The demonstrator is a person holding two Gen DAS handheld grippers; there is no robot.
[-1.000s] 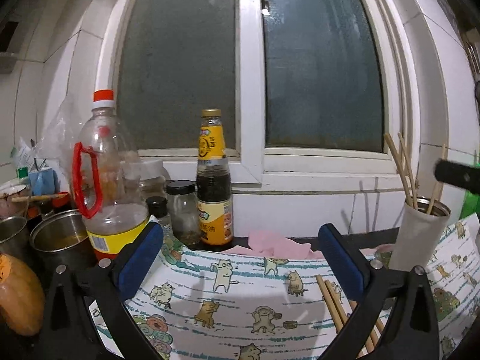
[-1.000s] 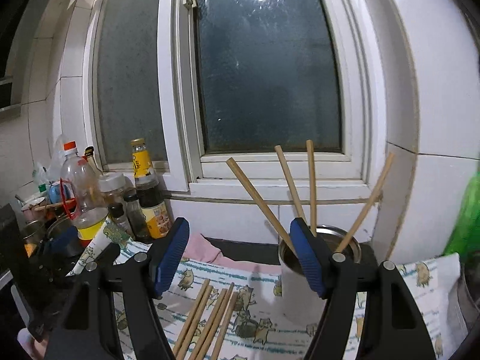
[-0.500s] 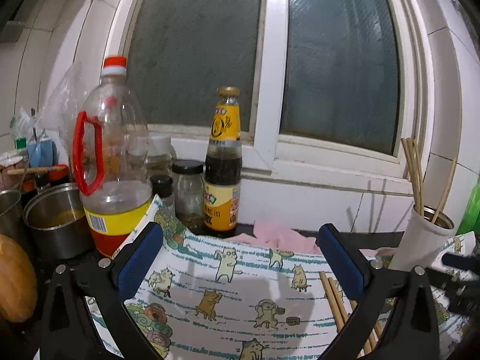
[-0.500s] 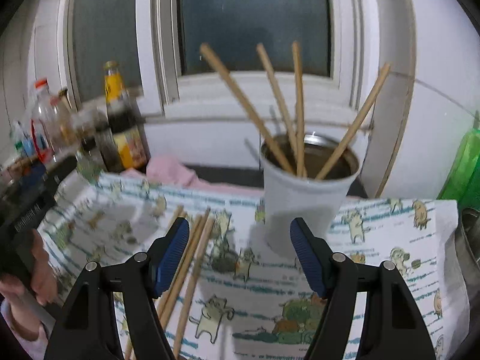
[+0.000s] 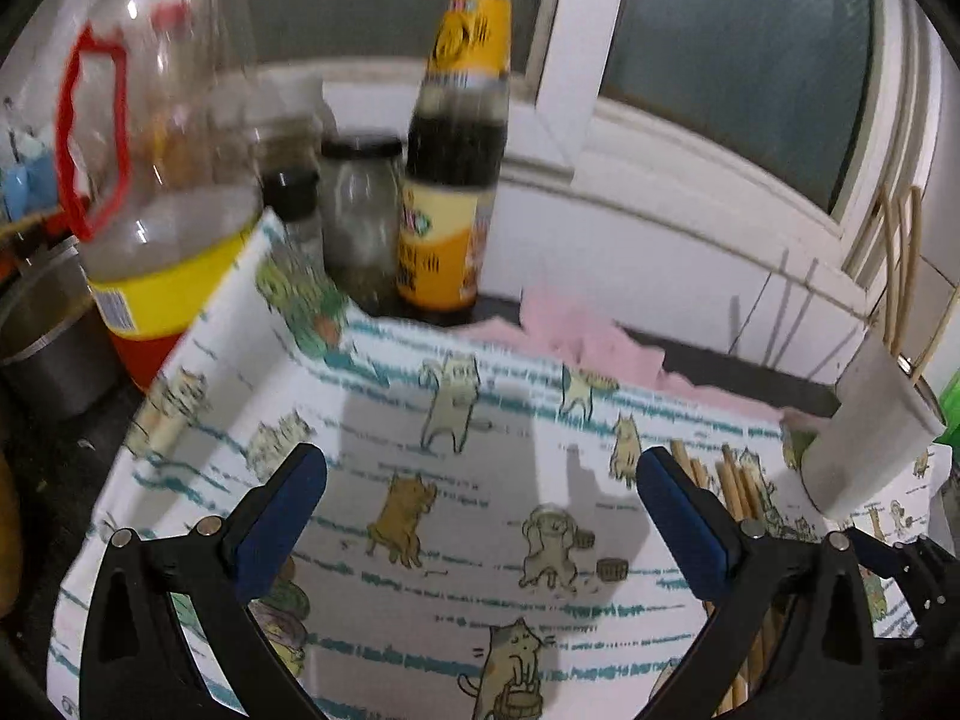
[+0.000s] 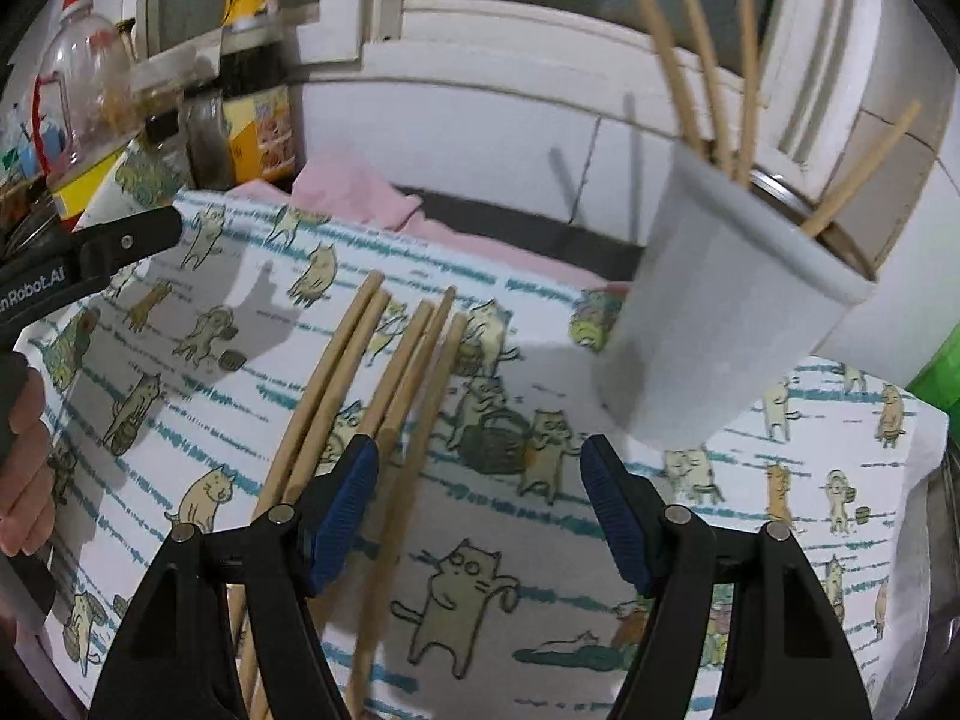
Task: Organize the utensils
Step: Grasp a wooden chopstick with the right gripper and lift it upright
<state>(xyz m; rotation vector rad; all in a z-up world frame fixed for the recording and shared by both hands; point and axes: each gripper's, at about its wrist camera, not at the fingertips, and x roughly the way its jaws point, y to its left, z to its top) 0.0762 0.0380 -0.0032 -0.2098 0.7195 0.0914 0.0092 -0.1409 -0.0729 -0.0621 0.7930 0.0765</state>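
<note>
Several loose wooden chopsticks (image 6: 384,360) lie side by side on a cat-print cloth (image 6: 690,540). My right gripper (image 6: 480,456) hangs open just above their near ends, its left finger over the bundle and nothing pinched. To their right stands a grey cup (image 6: 720,312) holding several upright chopsticks (image 6: 708,60). My left gripper (image 5: 480,480) is open over a bare part of the cloth (image 5: 456,516). The loose chopsticks (image 5: 732,480) lie to its right, and the cup (image 5: 864,444) stands further right. One of the left gripper's fingers (image 6: 120,240) shows at the left of the right wrist view.
Behind the cloth's left end stand a dark sauce bottle (image 5: 450,180), glass jars (image 5: 360,204), an oil bottle with a red handle (image 5: 150,180) and a metal pot (image 5: 48,336). A pink rag (image 6: 354,192) lies by the tiled wall. A person's hand (image 6: 24,468) holds the left gripper.
Both grippers have tipped downward and sunk toward the cloth. The right one has come in over the loose chopsticks. Neither pair of jaws has changed its width.
</note>
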